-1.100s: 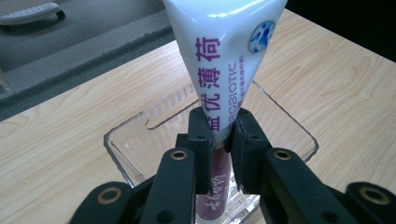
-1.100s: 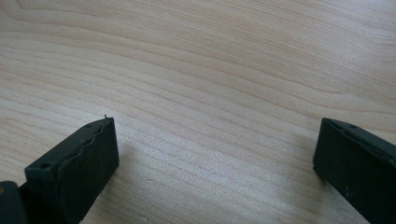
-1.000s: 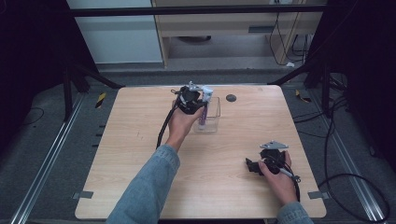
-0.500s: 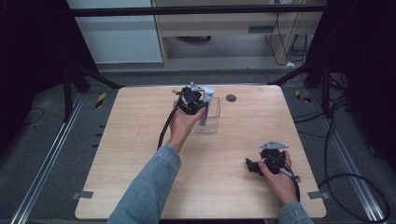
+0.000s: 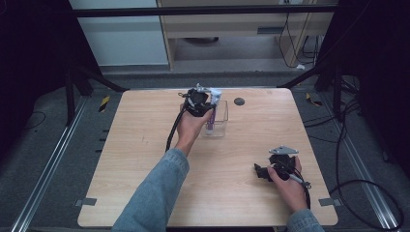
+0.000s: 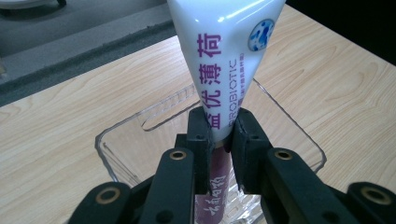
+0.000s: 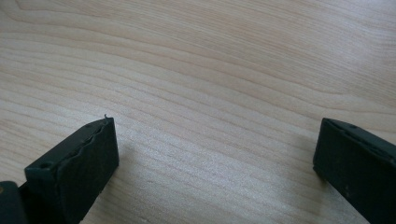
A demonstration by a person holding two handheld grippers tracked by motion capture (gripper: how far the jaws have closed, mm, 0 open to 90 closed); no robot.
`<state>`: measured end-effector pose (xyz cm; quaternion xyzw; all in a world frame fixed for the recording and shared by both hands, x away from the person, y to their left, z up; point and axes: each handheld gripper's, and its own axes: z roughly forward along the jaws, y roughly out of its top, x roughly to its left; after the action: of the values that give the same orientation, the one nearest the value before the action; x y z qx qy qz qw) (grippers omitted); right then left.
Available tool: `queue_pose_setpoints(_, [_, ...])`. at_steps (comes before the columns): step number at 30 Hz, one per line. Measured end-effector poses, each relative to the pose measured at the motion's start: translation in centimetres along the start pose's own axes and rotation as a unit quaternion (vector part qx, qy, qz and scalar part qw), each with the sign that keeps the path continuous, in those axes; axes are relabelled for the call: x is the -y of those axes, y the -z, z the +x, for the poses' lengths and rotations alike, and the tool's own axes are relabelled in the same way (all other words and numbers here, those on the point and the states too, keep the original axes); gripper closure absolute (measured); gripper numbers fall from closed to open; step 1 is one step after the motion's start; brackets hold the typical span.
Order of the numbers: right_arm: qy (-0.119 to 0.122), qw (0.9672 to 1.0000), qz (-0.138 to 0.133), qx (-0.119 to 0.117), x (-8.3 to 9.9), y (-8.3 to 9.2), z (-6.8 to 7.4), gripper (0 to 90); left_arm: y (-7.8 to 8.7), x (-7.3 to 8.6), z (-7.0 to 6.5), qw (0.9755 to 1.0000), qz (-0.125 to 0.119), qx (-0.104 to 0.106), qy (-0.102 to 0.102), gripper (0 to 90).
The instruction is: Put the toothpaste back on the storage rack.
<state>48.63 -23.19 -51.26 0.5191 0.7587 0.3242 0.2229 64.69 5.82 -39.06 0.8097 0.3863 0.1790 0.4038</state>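
A white and purple toothpaste tube (image 6: pixel 224 60) stands upright with its lower end inside a clear plastic box (image 6: pixel 299 130). My left gripper (image 6: pixel 219 133) is shut on the tube's middle, its pads pressing both sides. In the high view the left gripper (image 5: pixel 205 104) hovers at the clear box (image 5: pixel 221 126) near the table's far middle, with the tube (image 5: pixel 213 108) sticking up out of it. My right gripper (image 5: pixel 263 171) rests low at the table's near right; in its own view the right gripper (image 7: pixel 215 158) stands open over bare wood with nothing between its fingers.
A small dark round spot (image 5: pixel 239 101) sits on the wooden table (image 5: pixel 135 154) just beyond the box. Black frame bars and cables run around the table's sides. Bare wood spreads left of the box and between the two hands.
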Motion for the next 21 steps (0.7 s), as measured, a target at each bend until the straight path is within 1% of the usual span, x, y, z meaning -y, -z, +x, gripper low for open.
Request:
queue_pose_setpoints(3, [0.000, 1.0000, 0.000, 0.000, 0.0, 0.0, 0.0, 0.4, -0.4, -0.4, -0.4, 0.9999, 0.008, -0.007, -0.007, 78.2])
queue_pose_setpoints(5, [0.000, 1.0000, -0.001, 0.000, 0.0, 0.0, 0.0, 0.4, -0.7, -0.6, -0.5, 0.9999, 0.009, -0.007, -0.005, 78.2])
queue_pose_setpoints(11, [0.001, 1.0000, -0.002, 0.000, 0.0, 0.0, 0.0, 0.4, -1.8, -1.4, -1.0, 0.9997, 0.017, -0.007, -0.014, 78.0])
queue_pose_setpoints(15, [0.000, 1.0000, -0.001, 0.000, 0.0, 0.0, 0.0, 0.4, -2.1, -1.5, -1.2, 0.9996, 0.019, -0.008, -0.017, 78.0])
queue_pose_setpoints(19, [0.000, 1.0000, -0.001, 0.000, 0.0, 0.0, 0.0, 0.4, -2.5, -1.8, -1.3, 0.9995, 0.024, -0.005, -0.018, 77.8])
queue_pose_setpoints(21, [0.001, 1.0000, -0.002, 0.000, 0.0, 0.0, 0.0, 0.4, -2.6, -1.9, -1.4, 0.9994, 0.026, -0.005, -0.021, 77.8])
